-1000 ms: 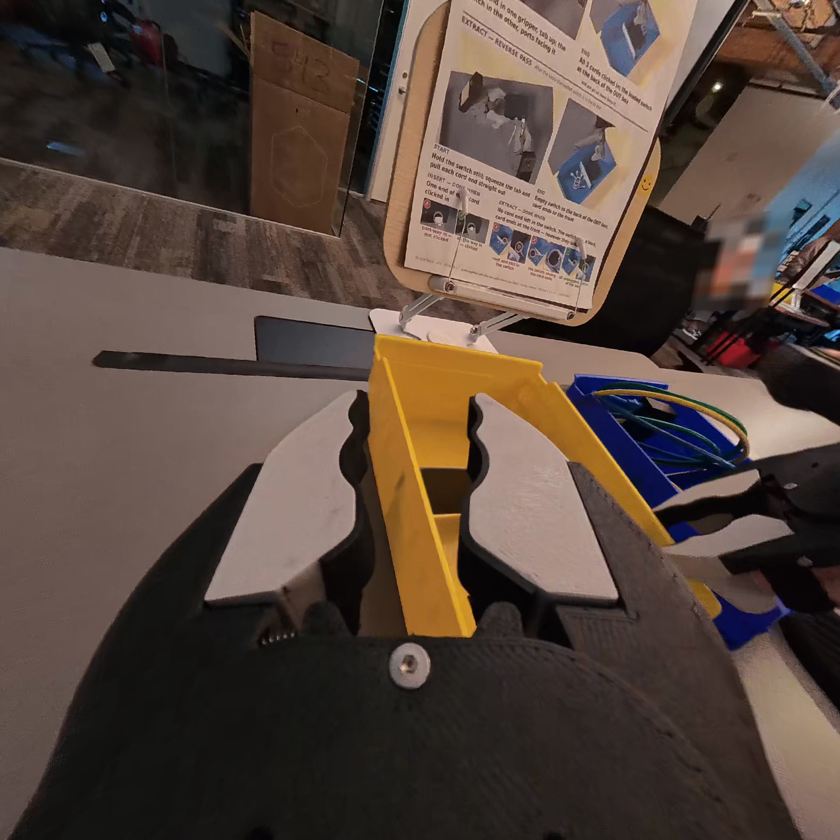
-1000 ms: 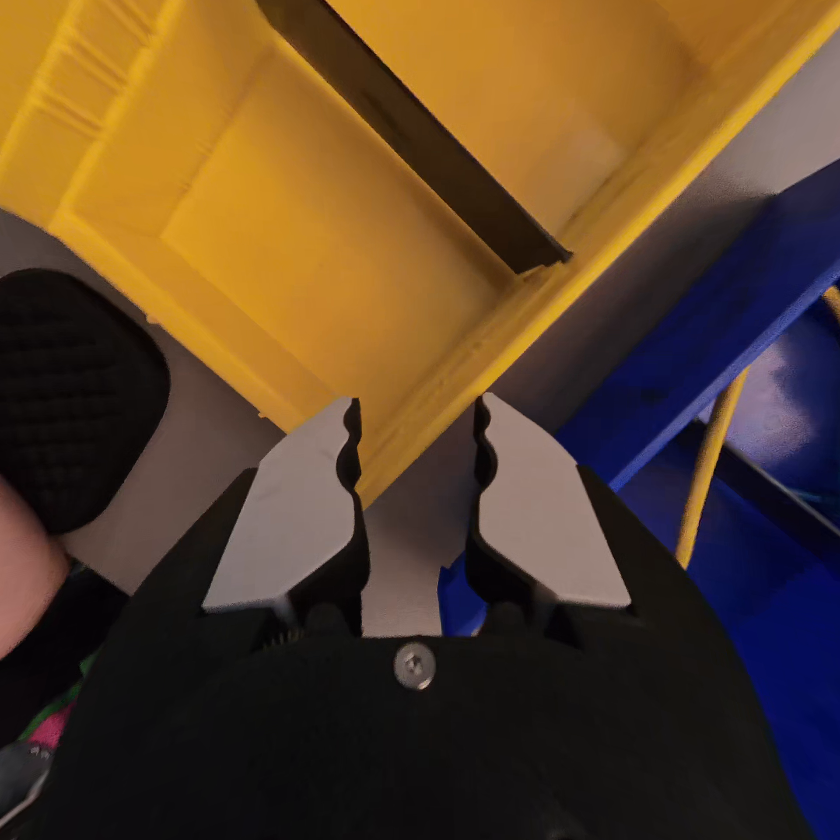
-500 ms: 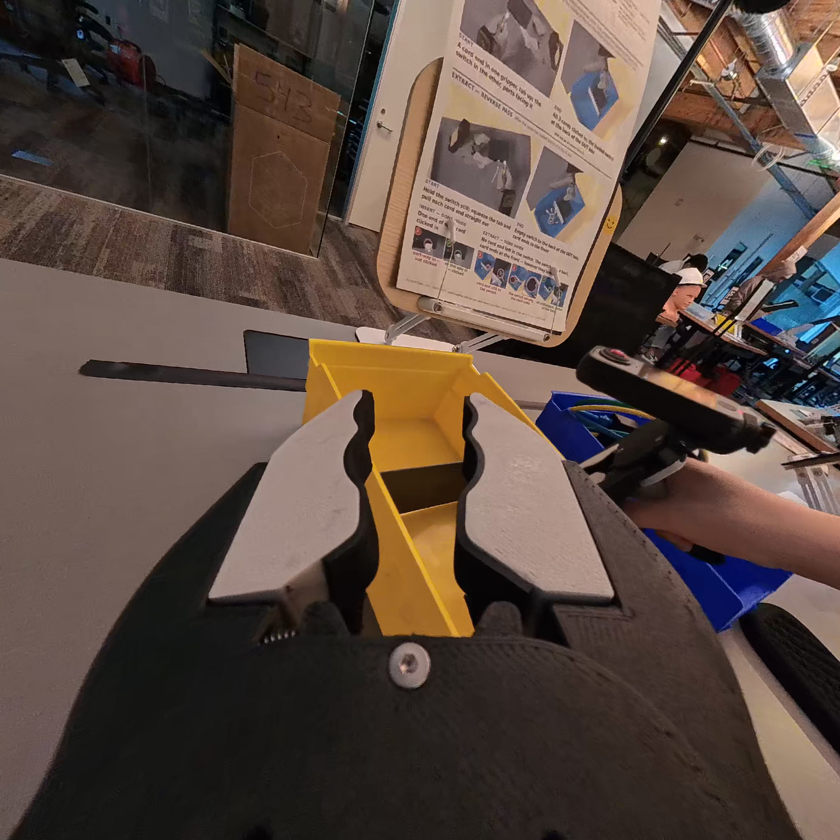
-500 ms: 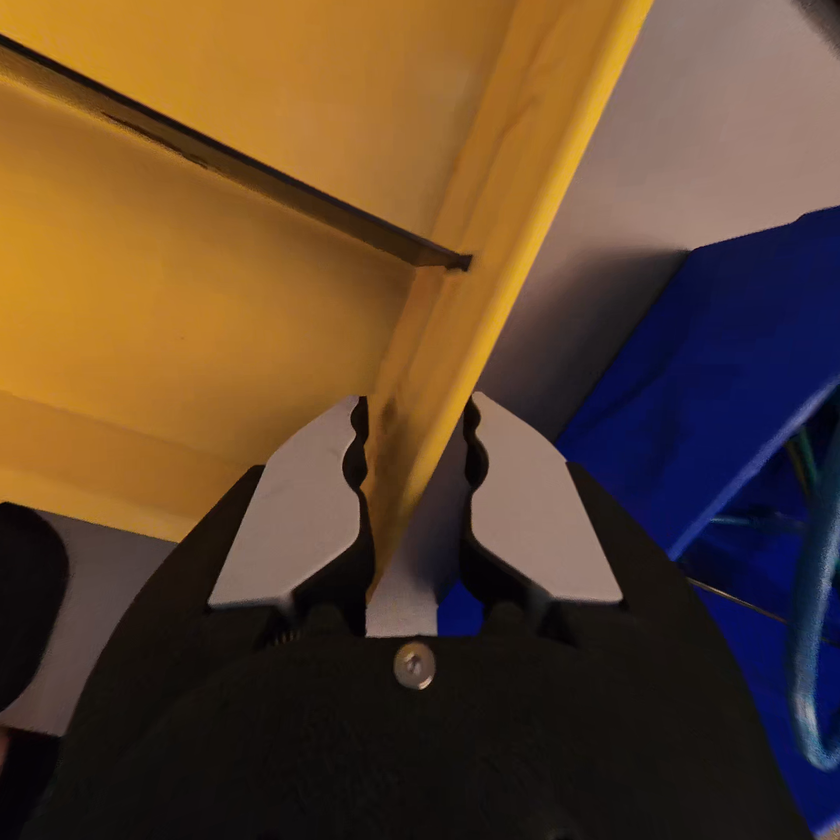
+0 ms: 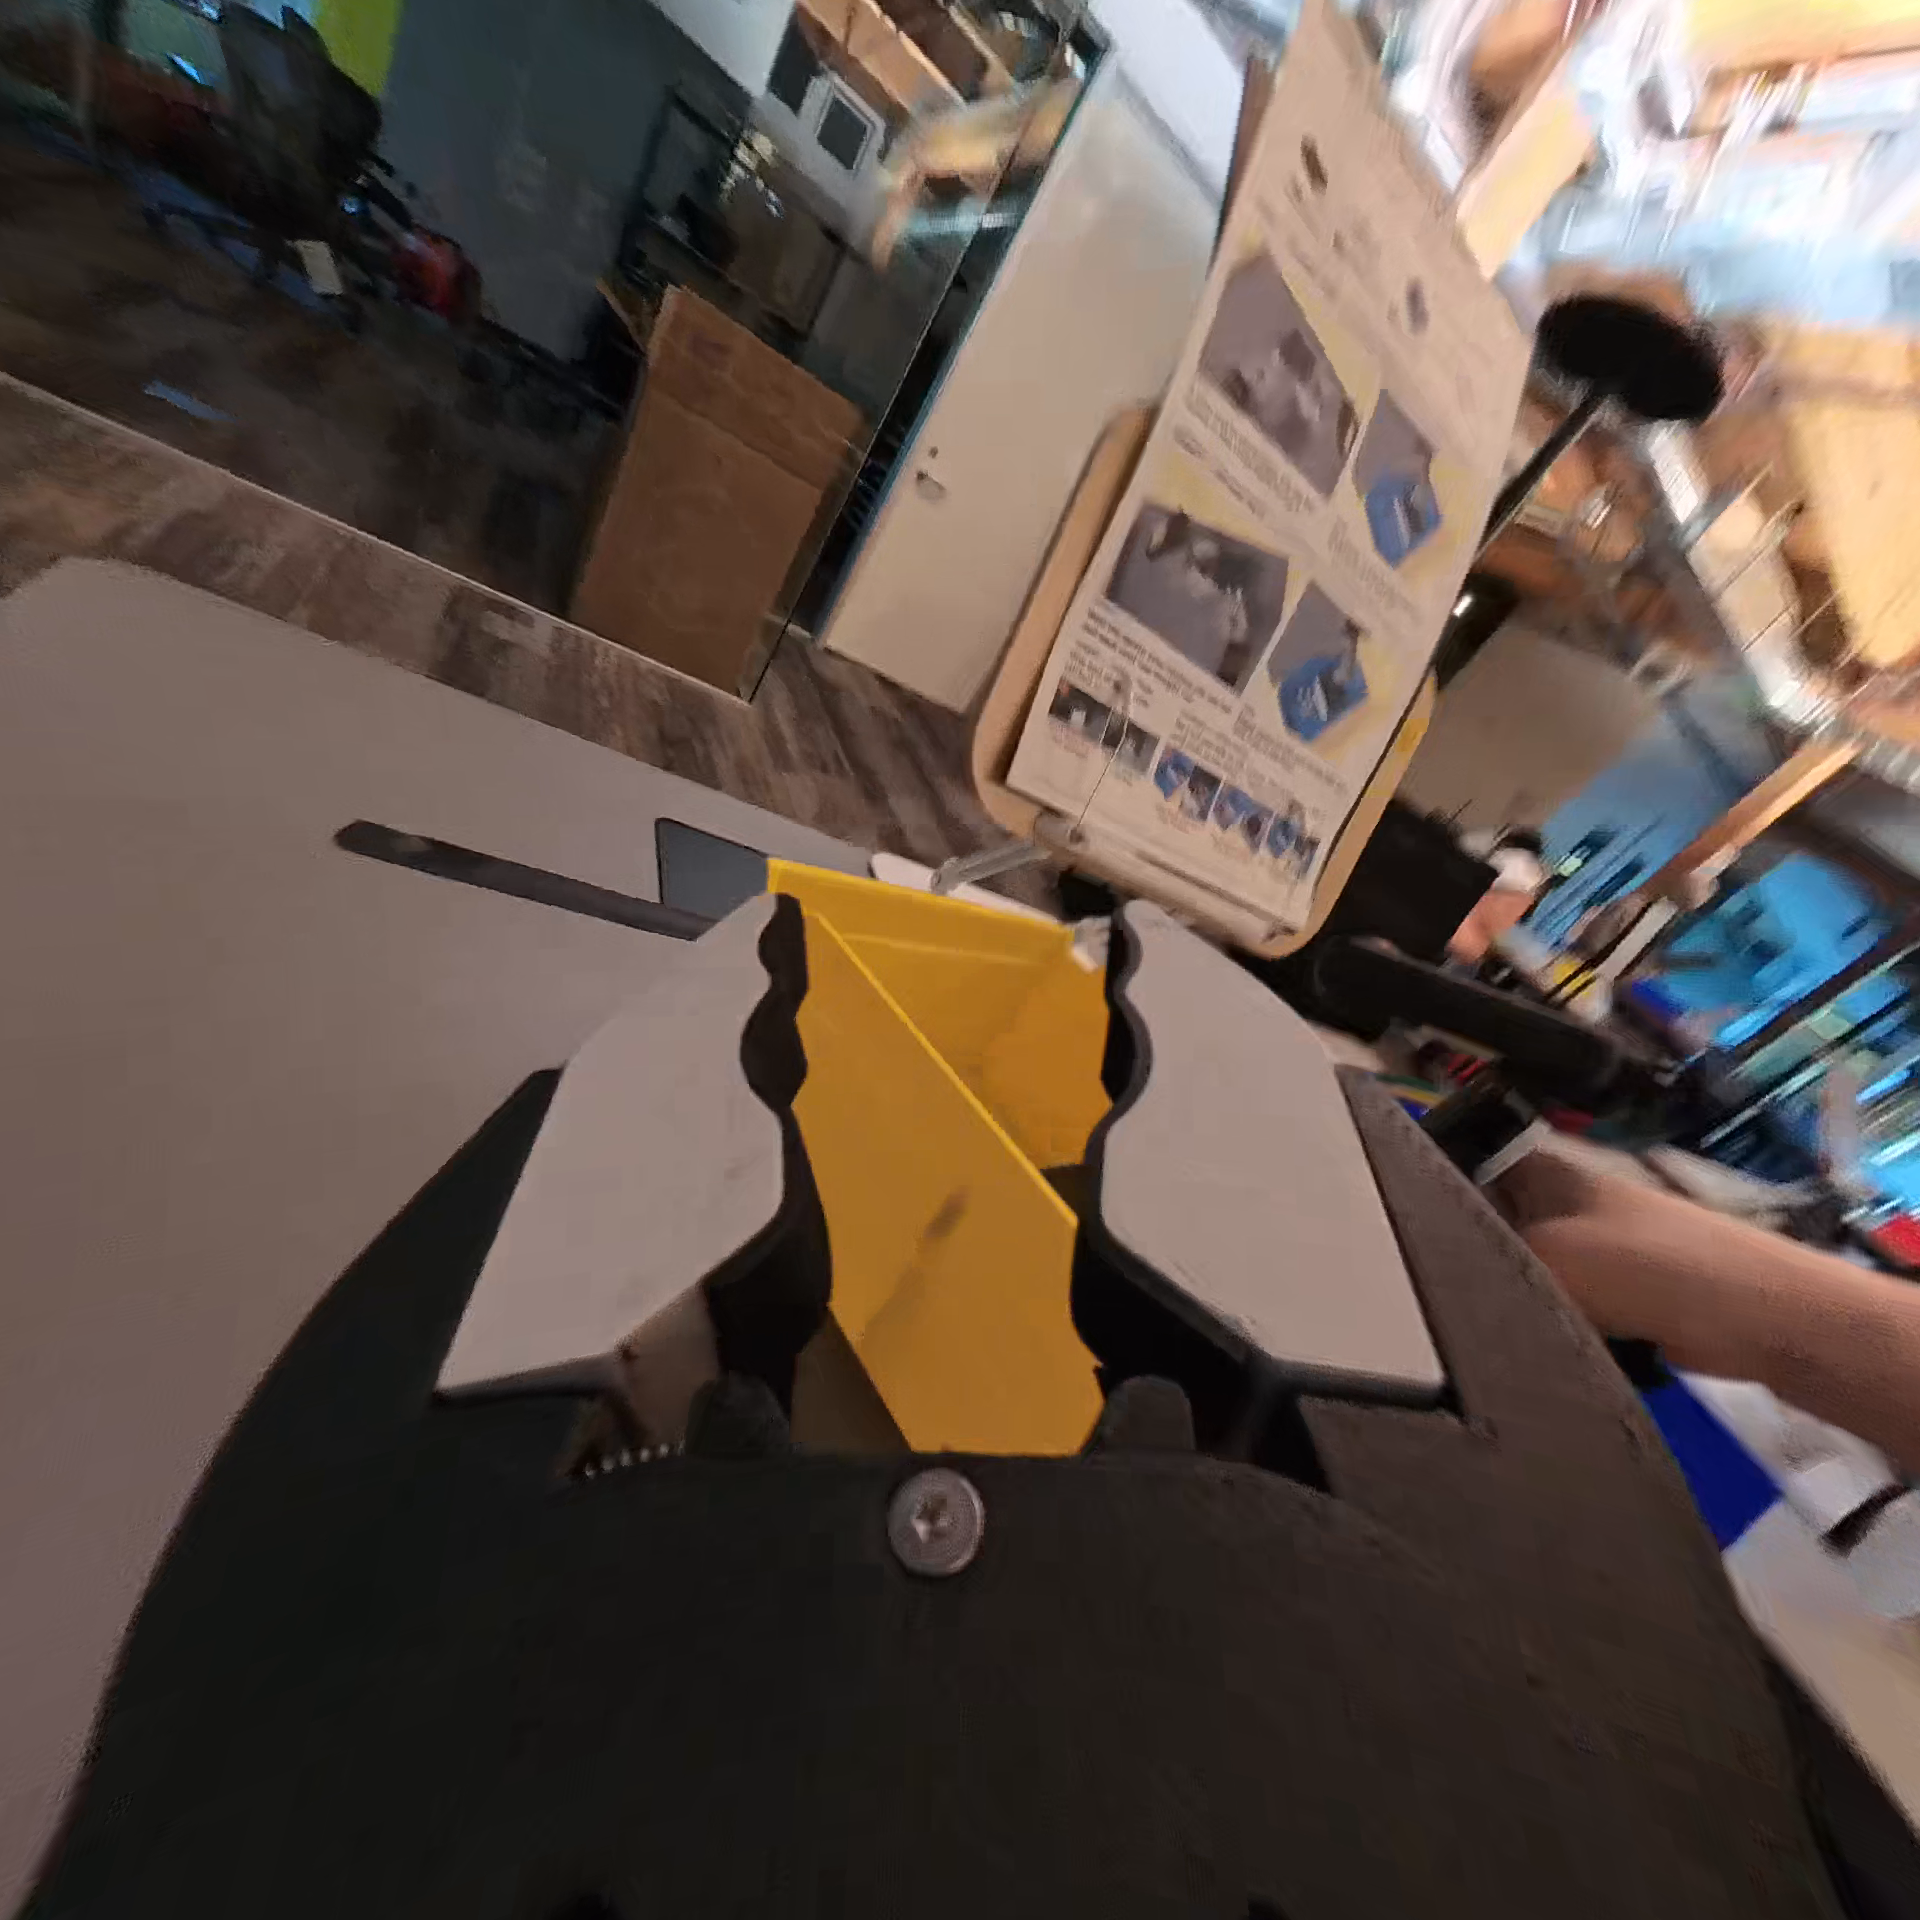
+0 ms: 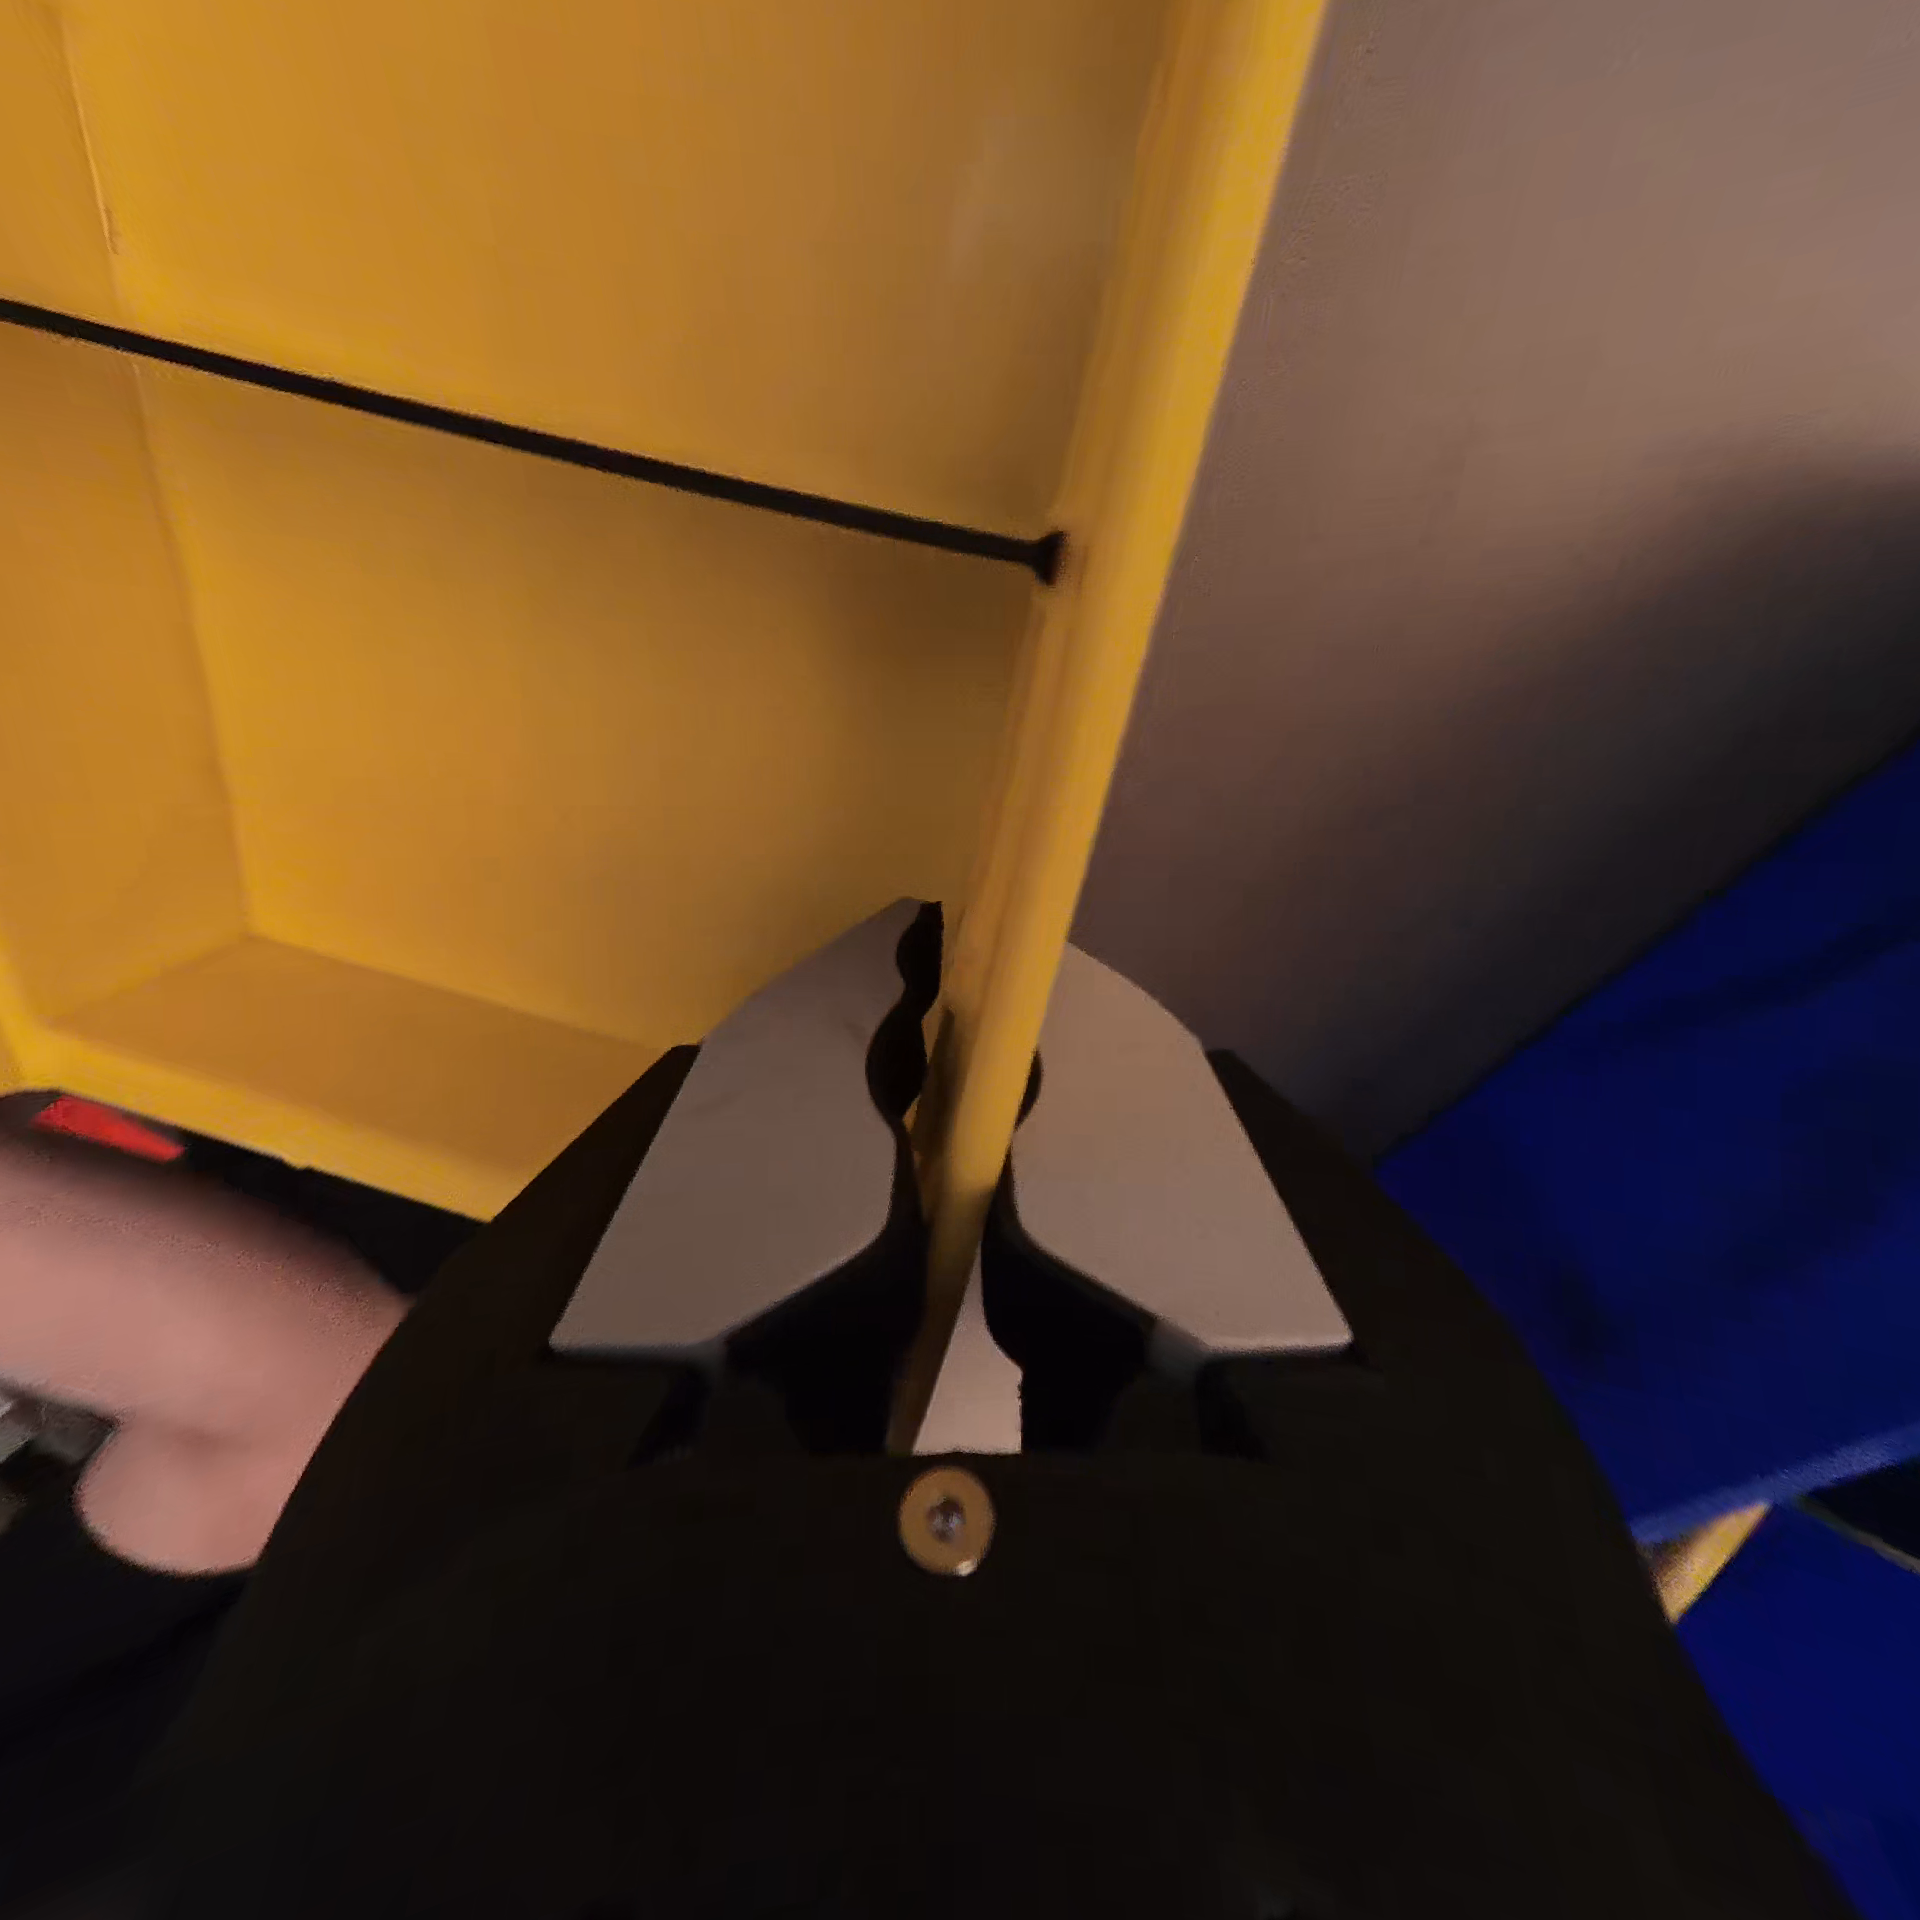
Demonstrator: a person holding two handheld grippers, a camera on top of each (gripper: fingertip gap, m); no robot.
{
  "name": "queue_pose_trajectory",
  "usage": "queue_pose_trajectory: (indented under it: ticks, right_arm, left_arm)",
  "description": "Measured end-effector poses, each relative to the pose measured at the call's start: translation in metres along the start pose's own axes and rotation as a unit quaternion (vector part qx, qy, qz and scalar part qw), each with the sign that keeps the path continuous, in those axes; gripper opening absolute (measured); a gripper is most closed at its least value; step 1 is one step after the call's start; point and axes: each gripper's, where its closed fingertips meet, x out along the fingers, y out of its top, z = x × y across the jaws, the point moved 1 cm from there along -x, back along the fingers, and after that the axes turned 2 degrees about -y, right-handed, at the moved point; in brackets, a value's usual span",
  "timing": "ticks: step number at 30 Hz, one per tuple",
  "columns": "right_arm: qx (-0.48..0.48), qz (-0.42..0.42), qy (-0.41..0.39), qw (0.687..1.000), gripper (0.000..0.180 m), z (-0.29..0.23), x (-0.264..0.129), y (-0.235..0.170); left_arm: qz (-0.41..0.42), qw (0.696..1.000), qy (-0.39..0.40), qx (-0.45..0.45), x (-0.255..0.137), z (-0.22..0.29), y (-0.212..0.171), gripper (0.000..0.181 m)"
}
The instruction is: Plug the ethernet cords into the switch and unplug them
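A yellow bin (image 5: pixel 935 1049) stands on the grey table (image 5: pixel 260 831). My left gripper (image 5: pixel 945 930) is open and straddles the bin's left wall without pinching it. My right gripper (image 6: pixel 997 940) is shut on the right wall of the yellow bin (image 6: pixel 520 727), which holds nothing but a thin black divider (image 6: pixel 520 447). A blue bin (image 6: pixel 1662 1143) stands just right of it, with a bit of yellow cord (image 6: pixel 1704 1569) showing. The right gripper and the hand holding it (image 5: pixel 1662 1278) show blurred in the left wrist view. No switch is in view.
A picture board on a stand (image 5: pixel 1247 623) rises behind the yellow bin. A black strip (image 5: pixel 499 873) lies on the table to the left. The blue bin (image 5: pixel 1704 1455) sits at the right edge. A cardboard box (image 5: pixel 707 520) stands on the floor beyond. There is about 30 cm between the tips of the two grippers.
My right gripper has slid over the yellow bin's right wall and shut on it. My left gripper has stayed open over the left wall while its view has tilted and blurred.
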Motion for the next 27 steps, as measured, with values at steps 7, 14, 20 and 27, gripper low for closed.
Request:
queue_pose_trajectory:
  ticks: [7, 14, 20, 27]
  right_arm:
    - [-0.060, -0.036, 0.051, 0.996, 0.006, -0.024, -0.093, -0.027]
    - [-0.018, 0.053, 0.101, 0.993, 0.005, 0.058, -0.231, -0.090]
    - [0.141, 0.191, 0.029, 0.971, 0.005, 0.235, -0.285, -0.175]
    - [0.331, 0.213, -0.078, 0.916, 0.005, 0.389, -0.242, -0.300]
  left_arm:
    - [0.132, 0.989, 0.027, -0.067, -0.040, -0.029, 0.039, 0.069]
    - [-0.001, 0.985, -0.129, -0.117, 0.024, 0.046, -0.009, 0.076]
    - [-0.224, 0.956, -0.181, -0.056, 0.099, 0.164, -0.133, 0.086]
    - [-0.346, 0.921, -0.169, 0.063, 0.116, 0.245, -0.249, 0.101]
